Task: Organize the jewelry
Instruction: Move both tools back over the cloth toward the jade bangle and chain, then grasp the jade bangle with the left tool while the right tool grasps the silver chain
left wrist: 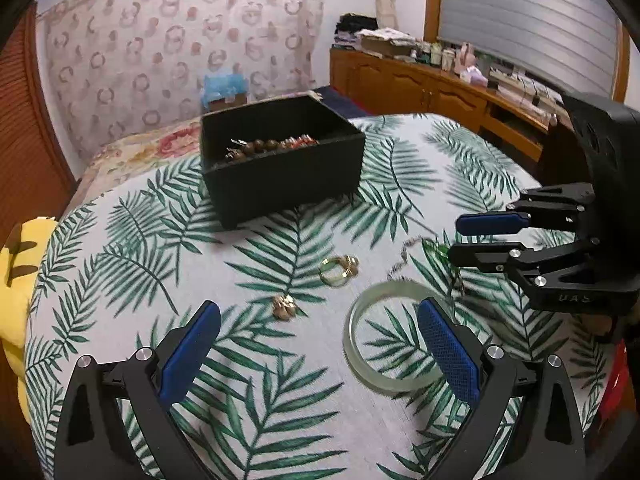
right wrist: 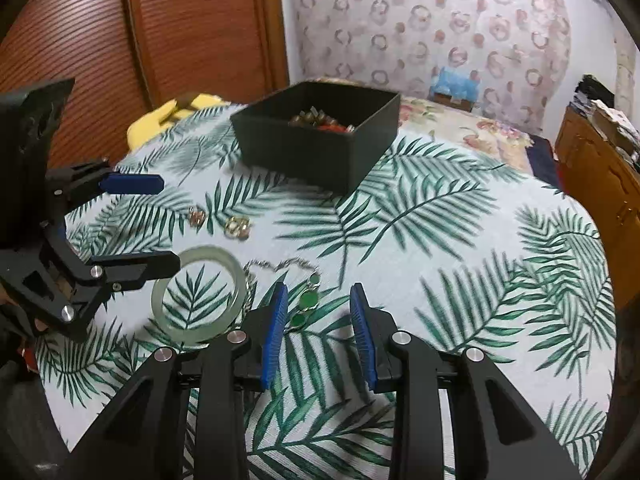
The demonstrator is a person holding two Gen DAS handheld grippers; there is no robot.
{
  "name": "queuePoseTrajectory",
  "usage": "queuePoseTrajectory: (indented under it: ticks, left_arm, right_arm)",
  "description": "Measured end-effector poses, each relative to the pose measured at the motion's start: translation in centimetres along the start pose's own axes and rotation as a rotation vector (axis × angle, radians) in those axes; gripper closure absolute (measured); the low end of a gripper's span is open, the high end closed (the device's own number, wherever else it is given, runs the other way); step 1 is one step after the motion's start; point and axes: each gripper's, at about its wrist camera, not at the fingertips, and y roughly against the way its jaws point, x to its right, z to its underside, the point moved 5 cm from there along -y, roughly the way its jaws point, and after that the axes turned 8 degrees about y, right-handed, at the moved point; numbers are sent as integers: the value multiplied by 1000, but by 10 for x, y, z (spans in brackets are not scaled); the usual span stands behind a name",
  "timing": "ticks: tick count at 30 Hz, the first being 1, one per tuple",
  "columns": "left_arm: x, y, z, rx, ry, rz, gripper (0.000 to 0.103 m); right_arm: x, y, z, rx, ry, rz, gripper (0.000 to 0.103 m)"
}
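A black box holds beads and other jewelry at the far side of the leaf-print table. On the cloth lie a pale green bangle, a gold ring piece, a small gold piece and a chain necklace with green stones. My left gripper is open, low over the cloth, its right finger over the bangle. My right gripper is open with the green stones between its fingertips.
A yellow plush sits at the table's left edge. A floral bed lies behind the box. A wooden cabinet with clutter stands at the right, and a louvred wooden door at the left.
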Motion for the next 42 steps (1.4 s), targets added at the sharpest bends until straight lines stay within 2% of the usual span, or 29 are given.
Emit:
queuePoseTrajectory:
  ticks: [4, 6, 7, 16, 26, 42]
  left_arm:
    - [2, -5, 5, -34, -1, 10, 8]
    - [4, -7, 6, -46, -9, 11, 8]
    - [6, -7, 6, -48, -14, 10, 8]
    - [22, -11, 8, -75, -55, 35, 8]
    - [38, -24, 13, -122, -96, 50, 8]
    - [39, -20, 17, -108, -106, 38, 7]
  right_arm:
    - [-6, -7, -1, -36, 41, 36, 75]
    - [-5, -7, -1, -43, 62, 63, 89]
    - [-3, -6, 0, -49, 67, 75, 90]
    - [26, 6, 14, -45, 17, 97, 90]
    - [27, 5, 13, -43, 14, 94, 90]
    - [28, 5, 13, -43, 14, 94, 90]
